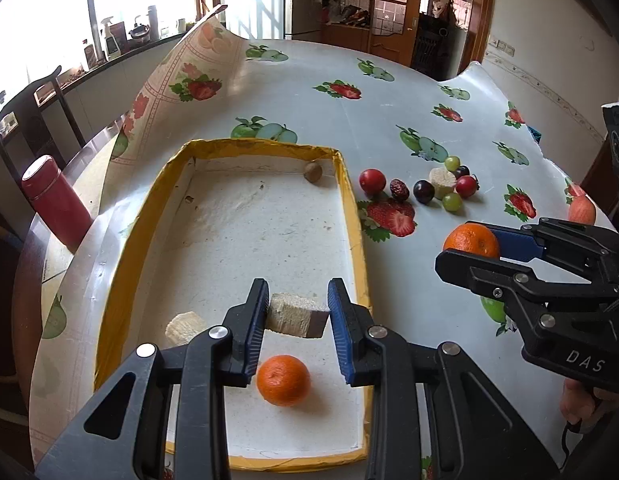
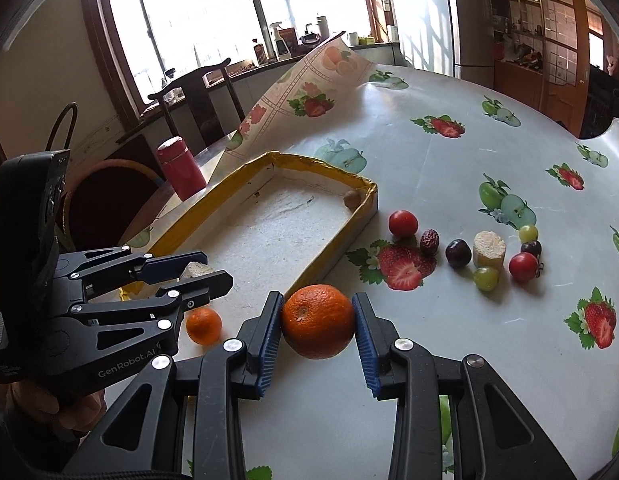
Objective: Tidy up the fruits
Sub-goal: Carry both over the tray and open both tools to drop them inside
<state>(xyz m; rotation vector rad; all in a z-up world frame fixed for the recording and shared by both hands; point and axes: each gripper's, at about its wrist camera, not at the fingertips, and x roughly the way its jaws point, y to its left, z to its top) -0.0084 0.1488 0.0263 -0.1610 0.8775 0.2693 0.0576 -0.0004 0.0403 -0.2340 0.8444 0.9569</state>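
Observation:
A shallow white tray with a yellow rim [image 1: 353,216] [image 2: 329,256] lies on the fruit-print tablecloth. My left gripper [image 1: 297,312] [image 2: 197,266] is over the tray's near end, shut on a pale sugarcane chunk [image 1: 295,314] [image 2: 195,269]. Below it in the tray lie a small orange [image 1: 283,380] [image 2: 204,325] and another pale chunk [image 1: 185,326]. A brown nut-like fruit [image 1: 313,171] [image 2: 351,199] sits in the far corner. My right gripper [image 2: 318,322] [image 1: 475,248] is shut on a large orange [image 2: 318,322] [image 1: 471,242] right of the tray.
Loose fruits lie right of the tray: red tomatoes [image 1: 372,181] [image 2: 403,223], a date [image 1: 399,190], dark cherries [image 2: 458,253], green grapes [image 2: 486,278], a pale cylinder chunk [image 2: 488,249]. A red flask [image 1: 55,204] [image 2: 180,168] stands left. An apple [image 1: 581,210] lies at the right edge.

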